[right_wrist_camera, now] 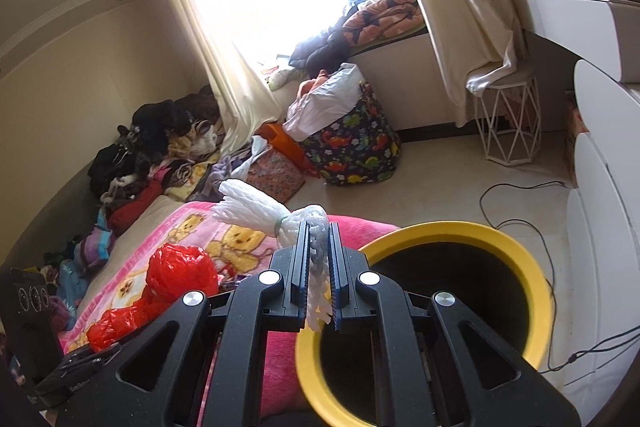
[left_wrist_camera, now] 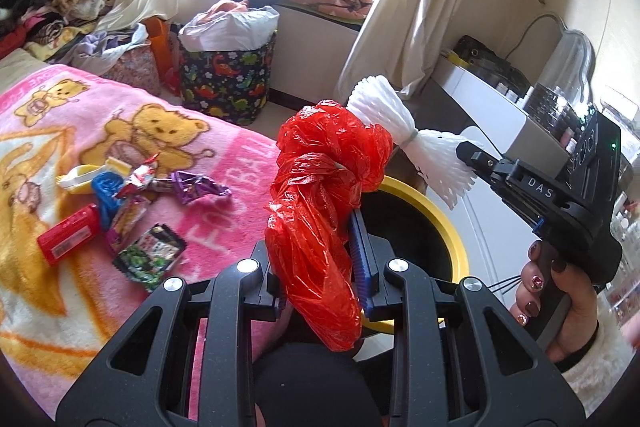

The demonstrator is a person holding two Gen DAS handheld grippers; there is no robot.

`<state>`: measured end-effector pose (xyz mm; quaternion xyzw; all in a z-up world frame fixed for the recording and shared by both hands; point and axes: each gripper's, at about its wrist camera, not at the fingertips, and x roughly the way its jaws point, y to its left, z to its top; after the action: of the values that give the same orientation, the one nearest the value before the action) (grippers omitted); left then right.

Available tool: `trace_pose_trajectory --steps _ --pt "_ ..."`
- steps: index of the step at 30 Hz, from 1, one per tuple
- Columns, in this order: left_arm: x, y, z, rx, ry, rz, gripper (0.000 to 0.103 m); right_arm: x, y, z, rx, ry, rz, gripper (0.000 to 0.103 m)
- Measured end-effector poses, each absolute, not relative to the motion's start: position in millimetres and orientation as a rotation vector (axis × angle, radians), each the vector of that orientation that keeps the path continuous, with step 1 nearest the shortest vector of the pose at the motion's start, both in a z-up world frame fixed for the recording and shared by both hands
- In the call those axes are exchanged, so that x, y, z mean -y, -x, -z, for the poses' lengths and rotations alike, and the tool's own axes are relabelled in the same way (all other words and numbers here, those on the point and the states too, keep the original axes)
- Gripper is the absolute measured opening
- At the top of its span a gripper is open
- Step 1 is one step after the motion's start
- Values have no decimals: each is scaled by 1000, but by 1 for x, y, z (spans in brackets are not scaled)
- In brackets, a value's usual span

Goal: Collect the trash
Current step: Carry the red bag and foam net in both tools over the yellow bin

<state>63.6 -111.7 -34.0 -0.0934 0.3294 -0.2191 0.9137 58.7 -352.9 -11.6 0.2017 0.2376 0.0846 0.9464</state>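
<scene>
We see the pink teddy-bear blanket [left_wrist_camera: 120, 131] covering the bed, wrappers [left_wrist_camera: 132, 195] strewn mid-bed. By the bed's edge stands the yellow-rimmed bin [right_wrist_camera: 460, 231]. Our left claw [left_wrist_camera: 320, 267] pinches a red plastic bag [left_wrist_camera: 324, 187]; the right claw [right_wrist_camera: 318, 267], nearly closed, clamps white foam netting [right_wrist_camera: 256, 207]. Its body reads "DAS".

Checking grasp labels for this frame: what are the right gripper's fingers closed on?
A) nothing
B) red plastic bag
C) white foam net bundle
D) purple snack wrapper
C: in the right wrist view the right gripper is pinching the white foam net bundle between its fingers, beside the yellow-rimmed bin; the red plastic bag sits in the left gripper instead.
</scene>
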Motion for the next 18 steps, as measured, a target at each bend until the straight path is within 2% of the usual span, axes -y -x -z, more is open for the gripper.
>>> trace_pose_trajectory --steps 18 --pt "165 -79 46 -716 147 533 20 402 -35 23 -492 -426 -41 9"
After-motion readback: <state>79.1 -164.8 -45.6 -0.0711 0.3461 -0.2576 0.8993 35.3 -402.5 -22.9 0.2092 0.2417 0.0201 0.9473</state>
